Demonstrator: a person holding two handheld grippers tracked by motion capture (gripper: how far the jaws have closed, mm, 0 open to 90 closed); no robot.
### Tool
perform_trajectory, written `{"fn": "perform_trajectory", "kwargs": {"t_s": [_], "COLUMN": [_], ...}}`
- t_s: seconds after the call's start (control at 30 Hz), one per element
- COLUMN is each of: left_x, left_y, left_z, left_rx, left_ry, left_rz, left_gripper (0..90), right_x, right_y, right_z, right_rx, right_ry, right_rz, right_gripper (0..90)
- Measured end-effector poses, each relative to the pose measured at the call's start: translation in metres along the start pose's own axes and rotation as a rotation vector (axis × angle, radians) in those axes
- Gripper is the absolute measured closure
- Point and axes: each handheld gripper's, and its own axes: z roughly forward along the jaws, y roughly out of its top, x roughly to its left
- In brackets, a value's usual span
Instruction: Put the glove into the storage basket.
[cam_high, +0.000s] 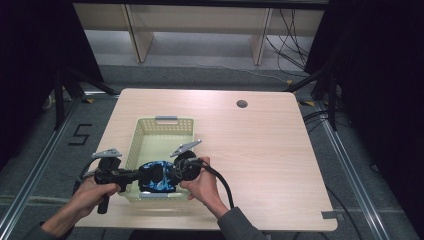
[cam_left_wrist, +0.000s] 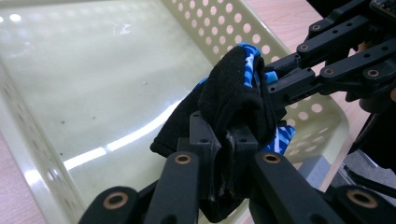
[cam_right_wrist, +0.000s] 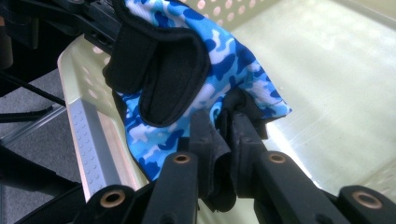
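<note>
- L tool (cam_high: 141, 176) comes in from the left in the high view, w/ the person's left hand (cam_high: 92, 192) around its handle; jaws clamped narrow on the black side of the glove (cam_high: 157, 176).
- In the left gripper view the L tool (cam_left_wrist: 223, 140) pinches a fold of black fabric betw. its jaws; fabric bulges out above them.
- R tool (cam_high: 172, 172) comes in from the right, held by the right hand (cam_high: 202, 182); jaws also pinched narrow on the glove, opposite end from the L one.
- In the right gripper view the R tool (cam_right_wrist: 225, 122) grips the glove's edge where black trim meets blue camo cloth.
- Glove (cam_right_wrist: 196, 70): blue/white camo on one face, black on the other, w/ a black strap flap folded over the camo.
- Glove (cam_left_wrist: 233, 93) hangs stretched betw. the two tools, above the near end of the basket (cam_high: 165, 122), off its floor.
- Basket: pale yellow-green plastic, perforated walls, grey handles at near & far ends; floor (cam_left_wrist: 93, 70) bare & glossy w/ light streaks.
- Basket sits on the light wood tabletop (cam_high: 270, 150), left of centre, close to the near edge.
- Round cable hole (cam_high: 242, 104) in the tabletop's far right part, well apart from the basket.
- Black cable (cam_high: 222, 182) trails from the R tool past the right wrist.
- Grey three-cornered plates on top of both tools.
</note>
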Motion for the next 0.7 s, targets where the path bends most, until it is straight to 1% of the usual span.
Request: {"fn": "perform_trajectory", "kwargs": {"t_s": [0.03, 0.07, 0.1, 0.13, 0.17, 0.2, 0.23, 0.33, 0.37, 0.4, 0.43, 0.47, 0.5, 0.53, 0.57, 0.6, 0.7], "left_x": [0.0005, 0.0008, 0.0005, 0.0012, 0.0007, 0.0, -0.001, -0.0021, -0.0021, -0.0016, -0.0014, -0.0008, -0.0008, 0.0, -0.0002, -0.0006, -0.0013], "left_y": [0.0001, 0.0, 0.0001, 0.001, 0.0016, 0.0021, 0.0026, 0.003, 0.0032, 0.0027, 0.0024, 0.0019, 0.0019, 0.0021, 0.0022, 0.0025, 0.0035], "left_z": [0.0002, 0.0004, 0.001, 0.0007, 0.0015, 0.0021, 0.0021, 0.0026, 0.0026, 0.0037, 0.0038, 0.0046, 0.0046, 0.0045, 0.0046, 0.0048, 0.0051], "left_rx": [0.006, 0.007, 0.0, 0.009, 0.003, 0.004, 0.007, 0.001, 0.014, 0.015, 0.023, 0.025, 0.025, 0.027, 0.026, 0.026, 0.031], "left_ry": [-0.003, 0.003, 0.007, -0.002, 0.0, -0.002, 0.002, 0.006, 0.012, 0.001, 0.005, 0.014, 0.014, 0.008, 0.008, 0.006, 0.012], "left_rz": [0.001, 0.004, -0.004, 0.003, 0.001, 0.002, 0.012, 0.012, 0.023, 0.018, 0.017, 0.013, 0.013, 0.012, 0.009, 0.009, 0.014], "left_gripper": [83.2, 83.2, 83.3, 83.2, 83.2, 83.2, 83.1, 83.0, 83.0, 82.9, 82.8, 82.5, 82.4, 82.2, 82.2, 81.7, 78.1], "right_x": [0.0, 0.001, 0.0018, 0.0009, 0.0023, 0.0041, 0.0056, 0.0043, 0.0034, 0.0034, 0.0039, 0.0065, 0.0041, 0.0041, 0.0051, 0.0044, 0.0041], "right_y": [0.0, 0.0, -0.0002, 0.0003, 0.0001, 0.0002, 0.0005, 0.001, 0.0012, 0.0012, 0.0014, 0.0016, 0.002, 0.002, 0.002, 0.0021, 0.003], "right_z": [0.0, 0.0006, 0.0031, 0.0026, 0.0047, 0.0055, 0.0072, 0.0071, 0.0073, 0.0081, 0.0083, 0.0075, 0.0084, 0.0084, 0.0084, 0.0086, 0.0093], "right_rx": [0.0, 0.008, 0.0, 0.014, 0.017, 0.03, 0.042, 0.045, 0.045, 0.049, 0.056, 0.075, 0.065, 0.065, 0.073, 0.066, 0.075], "right_ry": [0.0, 0.001, -0.005, -0.006, -0.003, -0.011, -0.019, -0.024, -0.019, -0.023, -0.028, -0.035, -0.03, -0.03, -0.034, -0.027, -0.027], "right_rz": [0.0, 0.016, 0.022, 0.005, 0.002, -0.009, -0.014, -0.012, -0.018, -0.018, -0.019, 0.008, -0.026, -0.026, -0.006, -0.012, -0.018], "right_gripper": [82.1, 82.1, 82.1, 82.1, 82.0, 82.0, 82.0, 82.0, 82.0, 82.1, 82.0, 82.0, 82.0, 82.0, 82.0, 82.0, 81.9]}}
